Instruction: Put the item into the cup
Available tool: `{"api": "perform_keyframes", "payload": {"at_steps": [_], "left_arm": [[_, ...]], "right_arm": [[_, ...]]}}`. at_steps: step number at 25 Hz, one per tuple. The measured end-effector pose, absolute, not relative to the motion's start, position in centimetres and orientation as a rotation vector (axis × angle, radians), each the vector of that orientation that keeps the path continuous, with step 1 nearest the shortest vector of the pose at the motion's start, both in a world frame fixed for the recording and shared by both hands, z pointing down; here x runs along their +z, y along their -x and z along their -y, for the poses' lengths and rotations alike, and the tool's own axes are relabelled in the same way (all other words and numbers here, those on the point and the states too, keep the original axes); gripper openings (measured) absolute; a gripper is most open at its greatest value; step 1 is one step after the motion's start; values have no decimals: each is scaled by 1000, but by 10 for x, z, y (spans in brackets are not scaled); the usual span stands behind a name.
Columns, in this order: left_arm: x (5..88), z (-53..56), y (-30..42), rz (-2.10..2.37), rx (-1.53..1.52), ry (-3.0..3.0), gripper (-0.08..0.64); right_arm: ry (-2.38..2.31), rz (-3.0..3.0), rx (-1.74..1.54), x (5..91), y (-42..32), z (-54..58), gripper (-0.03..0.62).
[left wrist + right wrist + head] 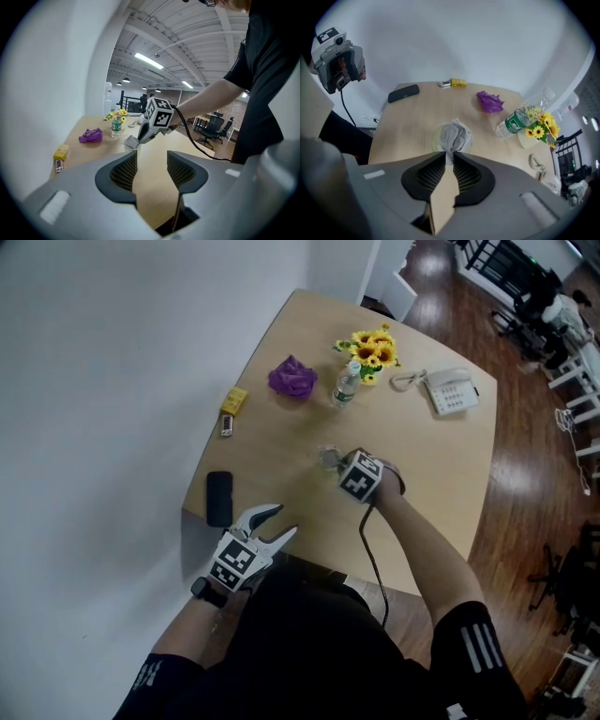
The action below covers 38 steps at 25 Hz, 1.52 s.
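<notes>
A clear plastic cup (pixel 327 458) stands mid-table with a crumpled grey item (pixel 452 135) inside it. My right gripper (pixel 449 157) hovers right over the cup's near rim (pixel 436 140). Its jaws stand a narrow gap apart, and the item's lower tail reaches down to the tips without being pinched. In the head view the right gripper (pixel 335 465) points at the cup from the right. My left gripper (pixel 286 519) rests at the table's near edge, open and empty; from the left gripper view its jaws (pixel 151 161) frame bare tabletop.
A black phone (pixel 219 498) lies near the left edge. Farther back are a yellow box (pixel 234 400), a purple crumpled bag (pixel 292 377), a water bottle (pixel 345 385), sunflowers (pixel 371 348) and a white desk telephone (pixel 450 391). A wall borders the table's left side.
</notes>
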<state>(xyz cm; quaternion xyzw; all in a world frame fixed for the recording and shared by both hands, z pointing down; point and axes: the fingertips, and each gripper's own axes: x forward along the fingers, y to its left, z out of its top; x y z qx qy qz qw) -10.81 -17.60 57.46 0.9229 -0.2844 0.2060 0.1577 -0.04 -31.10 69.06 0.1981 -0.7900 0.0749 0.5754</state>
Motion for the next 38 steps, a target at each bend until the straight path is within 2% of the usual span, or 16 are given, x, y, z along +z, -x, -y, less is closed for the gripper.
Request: {"api": "perform_keyframes", "payload": {"at_steps": [8, 14, 25, 38], "left_arm": [[571, 178, 106, 809, 575, -2652, 195], [571, 179, 107, 805, 575, -2655, 195], [573, 177, 114, 817, 582, -2641, 195], [574, 178, 122, 827, 582, -2636, 195]], "right_arm": [[-494, 1912, 223, 678, -8, 313, 101], [-530, 1991, 183, 660, 2, 325, 106], [-446, 1895, 157, 691, 14, 329, 64], [-442, 1866, 121, 695, 20, 334, 58]]}}
